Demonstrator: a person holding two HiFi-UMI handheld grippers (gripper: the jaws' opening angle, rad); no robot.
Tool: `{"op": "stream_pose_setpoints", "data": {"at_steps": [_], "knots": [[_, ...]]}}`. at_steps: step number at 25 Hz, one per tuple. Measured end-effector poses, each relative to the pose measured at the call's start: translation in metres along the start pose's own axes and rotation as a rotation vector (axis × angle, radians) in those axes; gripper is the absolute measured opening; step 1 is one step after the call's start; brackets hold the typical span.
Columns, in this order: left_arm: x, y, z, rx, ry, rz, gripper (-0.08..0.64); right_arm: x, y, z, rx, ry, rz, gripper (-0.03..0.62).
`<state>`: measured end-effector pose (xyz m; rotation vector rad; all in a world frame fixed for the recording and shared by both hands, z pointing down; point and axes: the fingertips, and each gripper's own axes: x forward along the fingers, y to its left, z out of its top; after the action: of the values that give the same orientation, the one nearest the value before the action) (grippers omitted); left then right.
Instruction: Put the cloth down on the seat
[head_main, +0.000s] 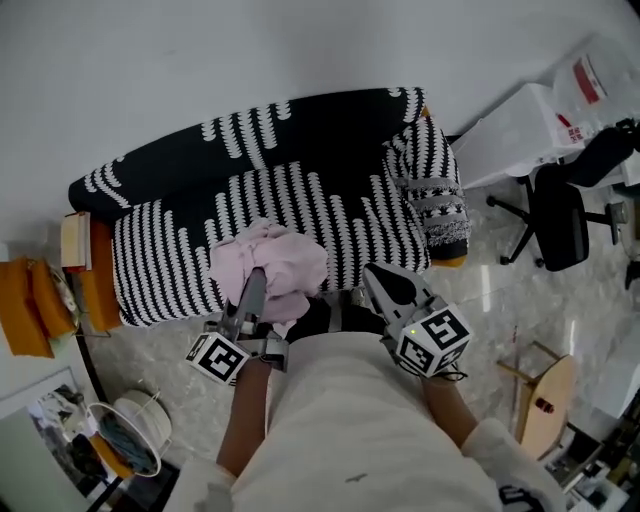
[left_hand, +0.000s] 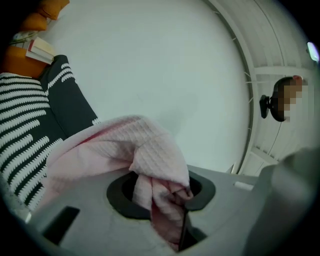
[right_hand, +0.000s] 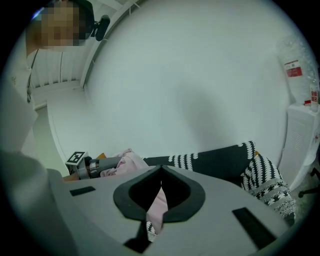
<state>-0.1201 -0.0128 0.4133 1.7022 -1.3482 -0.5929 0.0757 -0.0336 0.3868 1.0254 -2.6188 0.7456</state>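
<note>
A bunched pink cloth (head_main: 270, 260) hangs over the front of the black-and-white striped sofa seat (head_main: 340, 215). My left gripper (head_main: 255, 278) is shut on it from below. In the left gripper view the cloth (left_hand: 125, 150) spills out of the left gripper (left_hand: 170, 200) and drapes left toward the sofa. My right gripper (head_main: 372, 272) stands to the cloth's right, apart from it, its jaws closed to a point. In the right gripper view only a thin slit shows at the right gripper (right_hand: 160, 185), with pink behind it. The cloth (right_hand: 125, 162) shows at the left there.
A striped throw (head_main: 435, 185) lies on the sofa's right arm. A black office chair (head_main: 560, 215) and a white cabinet (head_main: 520, 130) stand at the right. Orange cushions (head_main: 30, 300) and books (head_main: 75, 240) are at the left. A wooden stool (head_main: 545, 400) is at the lower right.
</note>
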Motion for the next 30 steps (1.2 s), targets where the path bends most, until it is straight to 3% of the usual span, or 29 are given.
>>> {"op": "stream_pose_setpoints", "data": {"at_steps": [13,30], "knots": [[0.031,0.07,0.005,-0.01,0.092,0.03,0.126,0.013,0.001,-0.017,0.03,0.05,-0.101,0.008],[0.057,0.161,-0.022,-0.023,0.171,0.135,0.127,0.022,0.013,-0.045,0.058,0.106,-0.139,0.008]]}}
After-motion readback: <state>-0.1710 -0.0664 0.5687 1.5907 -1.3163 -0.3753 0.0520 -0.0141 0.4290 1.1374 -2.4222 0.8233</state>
